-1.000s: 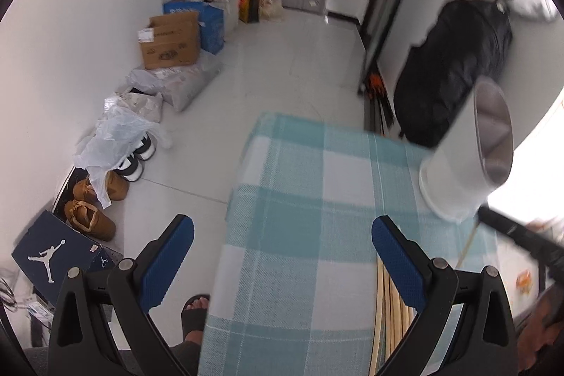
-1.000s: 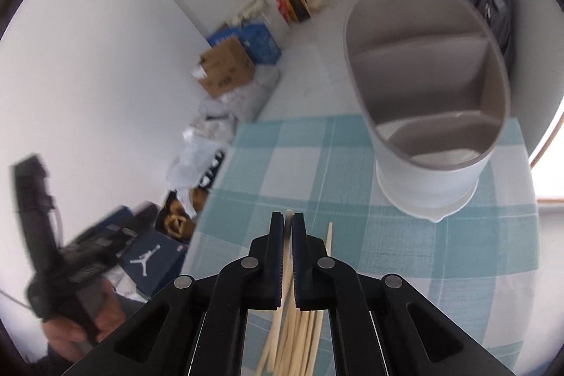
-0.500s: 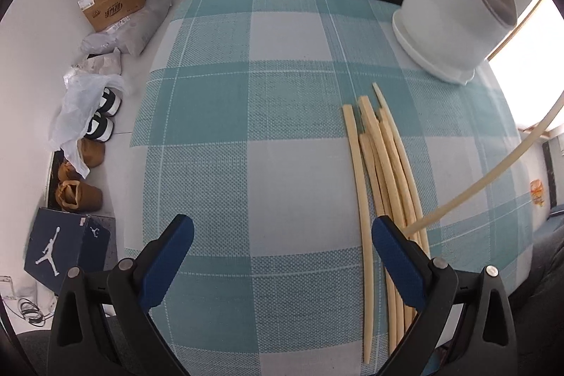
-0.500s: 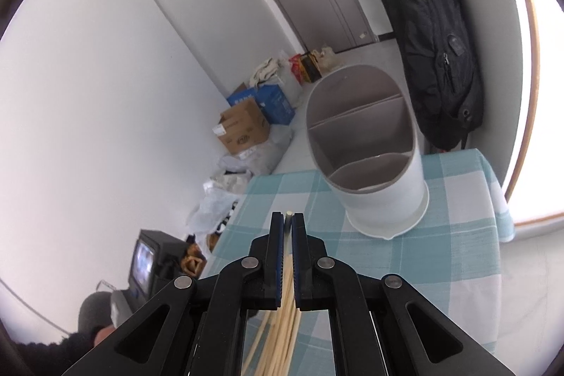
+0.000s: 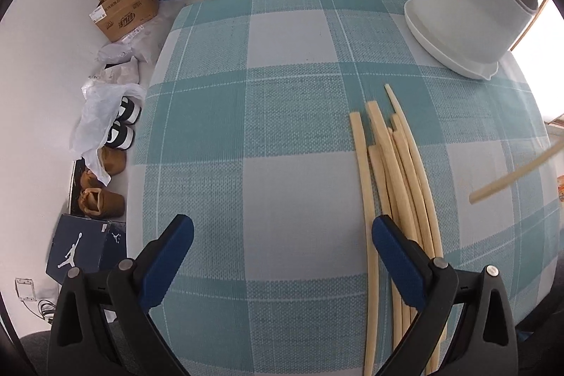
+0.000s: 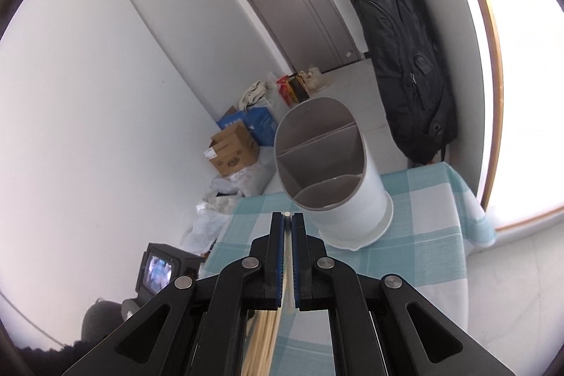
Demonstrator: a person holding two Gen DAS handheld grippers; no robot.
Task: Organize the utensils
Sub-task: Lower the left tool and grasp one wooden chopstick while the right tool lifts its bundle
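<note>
Several pale wooden chopsticks (image 5: pixel 394 171) lie in a bundle on the teal checked tablecloth (image 5: pixel 264 129), right of centre. My left gripper (image 5: pixel 282 235) is open and empty above the cloth, its right finger over the bundle's near end. A white divided utensil holder (image 5: pixel 461 6) stands at the far right corner. My right gripper (image 6: pixel 287 221) is shut on one chopstick (image 6: pixel 288 249), raised above the table and pointing toward the holder (image 6: pixel 335 185). That chopstick's free end hangs in the air at the right of the left wrist view (image 5: pixel 511 177).
The table's left edge drops to a floor with cardboard boxes (image 5: pixel 127 9), shoes (image 5: pixel 120 125) and a shoe box (image 5: pixel 84 249). A black backpack (image 6: pixel 405 59) hangs on the wall behind the holder. A bright window lies to the right.
My right gripper has lifted the chopstick higher and back from the holder. My left gripper has swung over the table and settled lower near the bundle.
</note>
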